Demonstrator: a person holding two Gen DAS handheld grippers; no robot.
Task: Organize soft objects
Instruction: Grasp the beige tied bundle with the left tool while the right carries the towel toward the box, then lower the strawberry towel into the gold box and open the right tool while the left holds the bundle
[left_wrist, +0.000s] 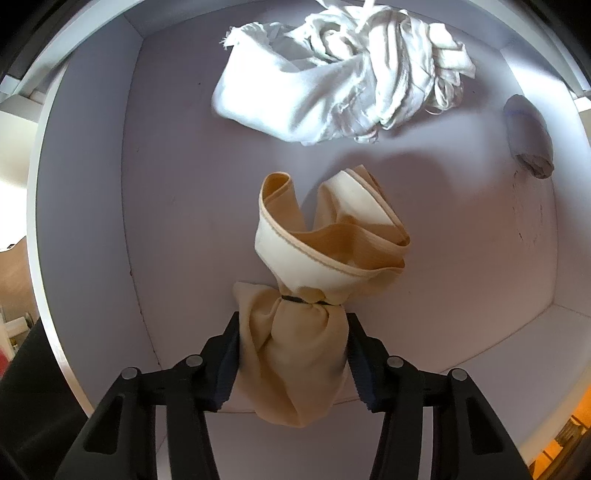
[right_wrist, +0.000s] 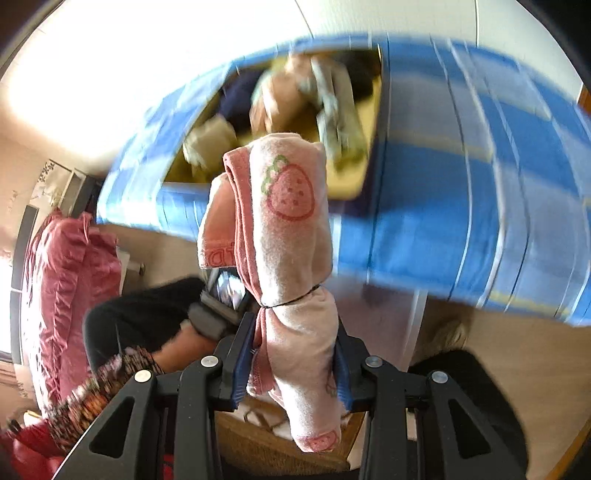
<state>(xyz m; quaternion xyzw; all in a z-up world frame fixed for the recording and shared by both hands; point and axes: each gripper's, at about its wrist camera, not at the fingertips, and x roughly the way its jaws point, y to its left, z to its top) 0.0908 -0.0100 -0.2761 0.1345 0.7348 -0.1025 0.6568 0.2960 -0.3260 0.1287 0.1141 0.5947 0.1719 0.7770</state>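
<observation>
A beige cloth bundle (left_wrist: 295, 354), tied with a thin black band, stands between the pads of my left gripper (left_wrist: 293, 325). Both pads press on its lower end, and its wide folded end rests on the floor of a white bin (left_wrist: 177, 221). In the right wrist view my right gripper (right_wrist: 295, 325) is shut on a pink towel roll (right_wrist: 291, 221) with a strawberry print, also banded. The roll is held up in the air, away from the blurred surroundings.
A crumpled white cloth (left_wrist: 332, 81) and a grey rolled item (left_wrist: 528, 136) lie in the bin. In the right wrist view a yellow tray (right_wrist: 347, 177) of several soft items sits on a blue striped cover (right_wrist: 461, 206). There is pink ruffled fabric (right_wrist: 70, 273) to the left, a black sleeve (right_wrist: 144, 314), and a woven basket (right_wrist: 258, 443) below.
</observation>
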